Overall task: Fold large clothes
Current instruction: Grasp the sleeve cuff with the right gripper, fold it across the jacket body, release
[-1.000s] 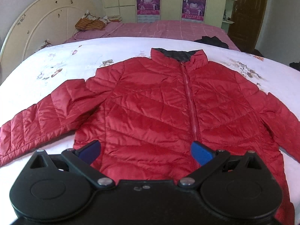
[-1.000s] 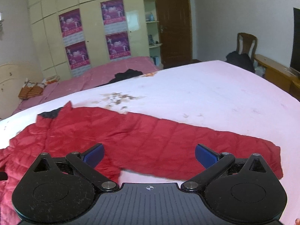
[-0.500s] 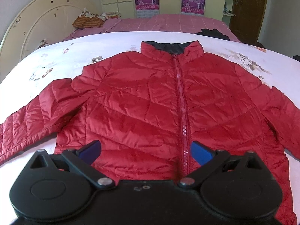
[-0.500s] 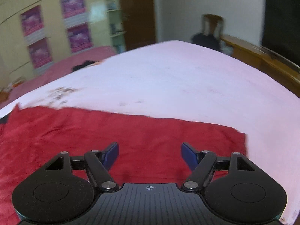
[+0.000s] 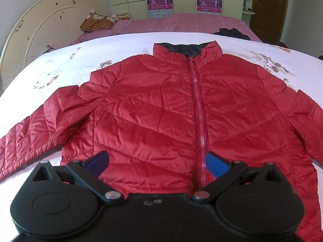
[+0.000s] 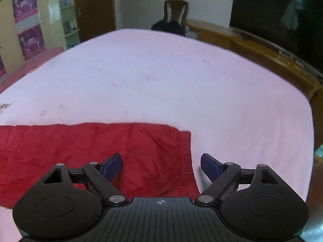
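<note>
With both the left gripper [image 5: 156, 164] and right gripper [image 6: 161, 166] spread wide and empty, the right should probably close squarely on the red quilted puffer jacket [image 5: 171, 113]'s cuff [image 6: 181, 157] at lower centre before folding the sleeve inward.

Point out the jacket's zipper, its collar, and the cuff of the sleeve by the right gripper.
zipper [image 5: 198, 109], left wrist view, midway down the red teeth.
collar [image 5: 181, 49], left wrist view, on the dark inner lining.
sleeve cuff [image 6: 184, 153], right wrist view, on the banded end.

A red puffer jacket [image 5: 161, 111] lies spread flat on the white bedsheet [image 6: 181, 80]
</note>
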Demonstrator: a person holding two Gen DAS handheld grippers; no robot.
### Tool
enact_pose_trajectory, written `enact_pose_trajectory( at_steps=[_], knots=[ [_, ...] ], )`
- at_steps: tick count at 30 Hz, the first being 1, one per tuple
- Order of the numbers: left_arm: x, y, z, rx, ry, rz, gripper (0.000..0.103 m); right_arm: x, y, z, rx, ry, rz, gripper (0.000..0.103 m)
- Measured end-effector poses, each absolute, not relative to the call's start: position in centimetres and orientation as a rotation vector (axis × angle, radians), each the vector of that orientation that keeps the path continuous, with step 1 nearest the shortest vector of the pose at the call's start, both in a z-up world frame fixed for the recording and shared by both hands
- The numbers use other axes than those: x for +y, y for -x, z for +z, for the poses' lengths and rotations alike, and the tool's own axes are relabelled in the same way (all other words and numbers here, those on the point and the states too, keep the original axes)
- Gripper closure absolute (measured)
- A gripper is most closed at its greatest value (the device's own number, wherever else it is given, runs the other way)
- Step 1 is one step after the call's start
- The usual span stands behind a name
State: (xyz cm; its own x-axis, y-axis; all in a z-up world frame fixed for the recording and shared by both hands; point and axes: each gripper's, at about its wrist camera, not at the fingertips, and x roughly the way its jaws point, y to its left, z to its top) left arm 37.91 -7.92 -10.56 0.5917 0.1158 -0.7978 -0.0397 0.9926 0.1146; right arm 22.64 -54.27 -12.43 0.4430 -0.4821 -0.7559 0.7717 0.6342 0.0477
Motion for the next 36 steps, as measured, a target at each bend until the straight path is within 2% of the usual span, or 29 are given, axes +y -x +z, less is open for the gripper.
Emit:
enact_pose_trajectory(
  at_steps=[2, 5, 7, 9, 17, 26, 36],
  knots=[
    [-7.8, -38.0, -10.6, 0.933, -0.094, 0.097, 0.003, -54.6, -22.3, -13.0, 0.785, -0.472, -0.784, 0.020],
    [-7.6, -38.1, -10.6, 0.933, -0.095, 0.106, 0.003, -54.1, -22.0, -12.9, 0.769, -0.479, -0.759, 0.043],
    [-7.4, -38.1, -10.5, 0.929, -0.092, 0.114, 0.003, -53.8, -22.0, -12.6, 0.752, -0.482, -0.720, 0.081],
    [-7.2, -38.2, -10.4, 0.931, -0.083, 0.112, 0.004, -53.3, -22.2, -12.1, 0.735, -0.489, -0.695, 0.089],
    [-5.6, -38.1, -9.0, 0.917, -0.056, 0.087, 0.006, -48.8, -25.8, -6.9, 0.587, -0.419, -0.531, 0.090],
    [-0.6, -37.8, -7.2, 0.865, -0.029, 0.123, 0.006, -37.1, -34.1, -3.4, 0.553, -0.284, -0.227, 0.090],
    [5.3, -38.5, -8.0, 0.845, 0.022, 0.103, 0.006, -20.4, -42.0, -6.1, 0.638, -0.217, 0.082, 0.090]
  ],
)
